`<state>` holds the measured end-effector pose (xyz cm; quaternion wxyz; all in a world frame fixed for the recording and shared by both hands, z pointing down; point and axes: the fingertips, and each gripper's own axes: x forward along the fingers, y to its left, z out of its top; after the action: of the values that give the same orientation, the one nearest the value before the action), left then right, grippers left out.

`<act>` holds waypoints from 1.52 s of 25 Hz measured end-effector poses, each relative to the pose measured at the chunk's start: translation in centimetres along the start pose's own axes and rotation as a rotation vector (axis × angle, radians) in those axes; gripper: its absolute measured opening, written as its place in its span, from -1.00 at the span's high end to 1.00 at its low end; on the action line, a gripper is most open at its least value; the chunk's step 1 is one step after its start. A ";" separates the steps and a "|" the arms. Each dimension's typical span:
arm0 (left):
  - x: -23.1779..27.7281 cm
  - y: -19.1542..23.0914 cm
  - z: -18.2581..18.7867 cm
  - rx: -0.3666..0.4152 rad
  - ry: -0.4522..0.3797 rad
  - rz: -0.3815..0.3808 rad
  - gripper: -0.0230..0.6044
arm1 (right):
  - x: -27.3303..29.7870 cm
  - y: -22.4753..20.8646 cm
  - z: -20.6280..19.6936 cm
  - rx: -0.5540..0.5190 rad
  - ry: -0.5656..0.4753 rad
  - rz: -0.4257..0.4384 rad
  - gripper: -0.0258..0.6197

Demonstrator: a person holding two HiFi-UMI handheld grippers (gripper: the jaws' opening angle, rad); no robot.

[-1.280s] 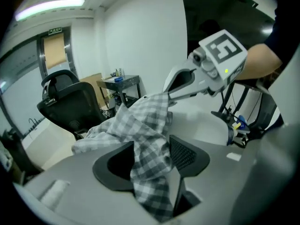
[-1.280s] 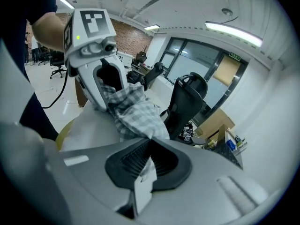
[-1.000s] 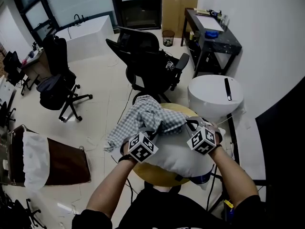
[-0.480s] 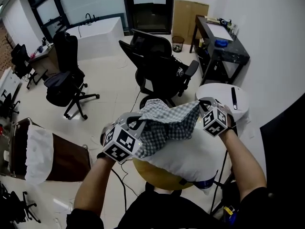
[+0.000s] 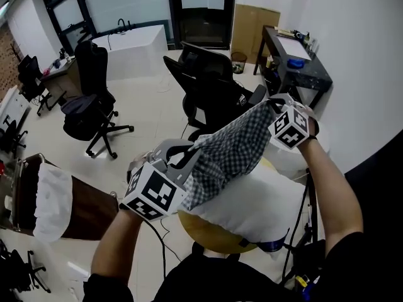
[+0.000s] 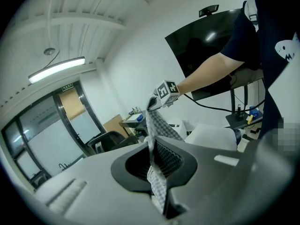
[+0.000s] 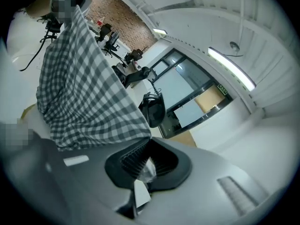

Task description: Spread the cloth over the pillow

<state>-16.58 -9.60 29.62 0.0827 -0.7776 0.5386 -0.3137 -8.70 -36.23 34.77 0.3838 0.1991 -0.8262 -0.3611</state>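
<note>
A grey-and-white checked cloth [image 5: 230, 153] hangs stretched in the air between my two grippers, above a white pillow [image 5: 252, 206]. The pillow lies on a round yellow table [image 5: 201, 231]. My left gripper [image 5: 186, 156] is low at the left, shut on one end of the cloth [image 6: 157, 125]. My right gripper [image 5: 274, 109] is raised at the upper right, shut on the other end. In the right gripper view the cloth [image 7: 79, 88] fans out from the shut jaws [image 7: 140, 172]. The left gripper view shows the right gripper [image 6: 164, 92] far along the taut cloth.
A black office chair [image 5: 214, 87] stands just beyond the table, and another [image 5: 88, 87] stands at the left. A dark side table [image 5: 296, 61] is against the right wall. A brown box with white fabric [image 5: 50, 206] sits on the floor at the left. A dark monitor [image 6: 211, 46] hangs nearby.
Both grippers have risen and moved apart, the right one up and away, the left one toward me. The bunched cloth has lifted off the pillow and stretched out between them.
</note>
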 end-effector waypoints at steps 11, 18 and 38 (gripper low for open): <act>0.3 -1.4 2.8 -0.002 -0.043 -0.038 0.93 | -0.9 -5.8 2.5 -0.069 -0.052 -0.063 0.92; -0.2 -8.6 9.2 0.029 -0.176 -0.263 0.93 | -4.5 -5.2 -1.1 -0.020 -0.107 -0.075 0.92; 5.6 -38.8 16.1 0.211 -0.152 -0.935 0.93 | -18.1 5.8 -26.7 0.253 0.036 -0.107 0.92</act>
<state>24.43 -2.19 37.27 0.0502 -0.9444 0.0894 -0.3125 23.14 -33.30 42.08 0.3507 0.2962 -0.8462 -0.2706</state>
